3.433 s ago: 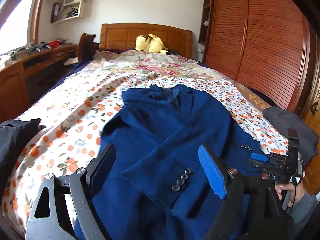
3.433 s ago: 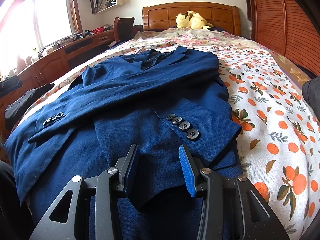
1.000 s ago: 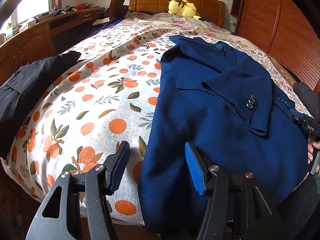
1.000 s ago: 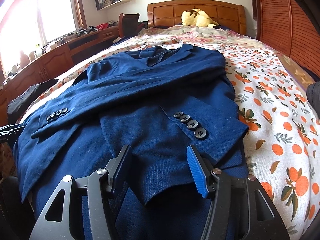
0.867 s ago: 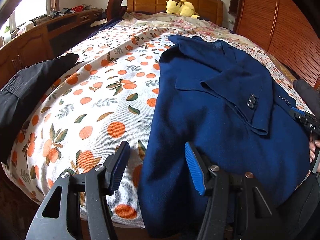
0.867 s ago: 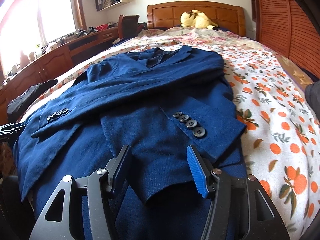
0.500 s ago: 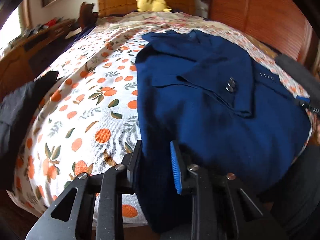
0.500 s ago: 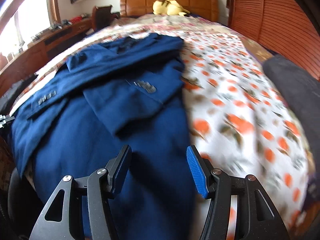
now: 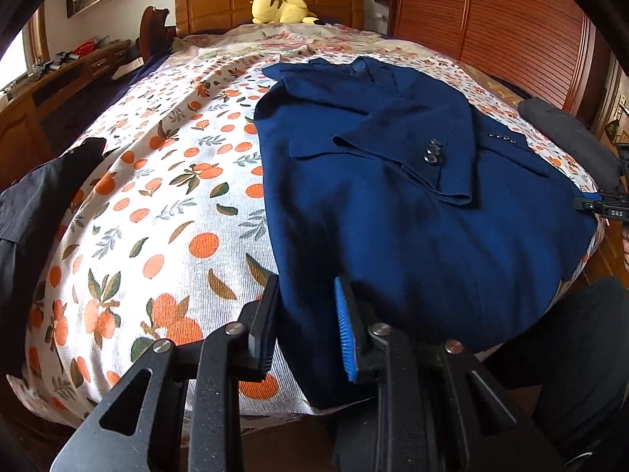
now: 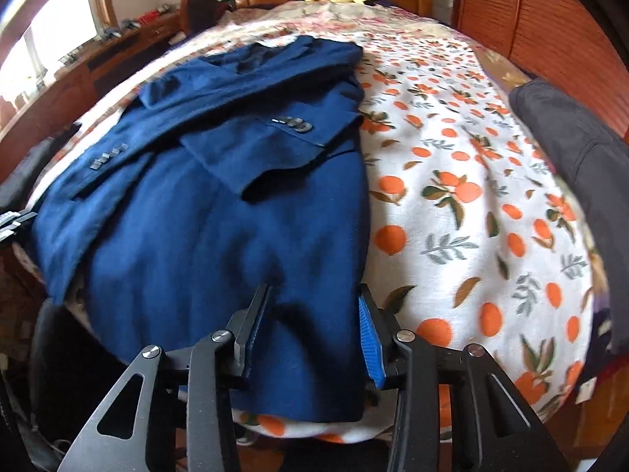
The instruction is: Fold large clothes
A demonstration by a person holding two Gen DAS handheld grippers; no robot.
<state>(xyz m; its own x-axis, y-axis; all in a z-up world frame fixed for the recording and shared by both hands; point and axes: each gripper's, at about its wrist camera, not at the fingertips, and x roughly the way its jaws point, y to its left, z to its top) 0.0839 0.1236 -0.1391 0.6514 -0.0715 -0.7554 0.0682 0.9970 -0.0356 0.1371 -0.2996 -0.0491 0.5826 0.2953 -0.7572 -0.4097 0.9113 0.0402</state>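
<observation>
A navy blue jacket (image 9: 393,216) lies flat on the bed with both sleeves folded across its front, collar toward the headboard. My left gripper (image 9: 306,285) is at the jacket's near left hem corner, its jaws narrowed onto the fabric that fills the gap. In the right wrist view the jacket (image 10: 216,216) has its near right hem corner between the jaws of my right gripper (image 10: 314,287). Those jaws are closing and still stand wide, with the cloth lying loose between them. The right gripper's tip (image 9: 605,206) shows at the far right of the left wrist view.
The bedspread (image 9: 157,196) has an orange-fruit print. A black garment (image 9: 27,204) hangs off the bed's left side; a dark grey one (image 10: 570,137) lies on the right. A yellow plush toy (image 9: 281,10) sits by the headboard. Slatted wardrobe doors (image 9: 491,31) stand at right, a desk (image 9: 59,78) at left.
The left jaws have narrowed onto the jacket's left hem corner. The right gripper has slid right along the hem to the right corner, and its jaws have come closer together.
</observation>
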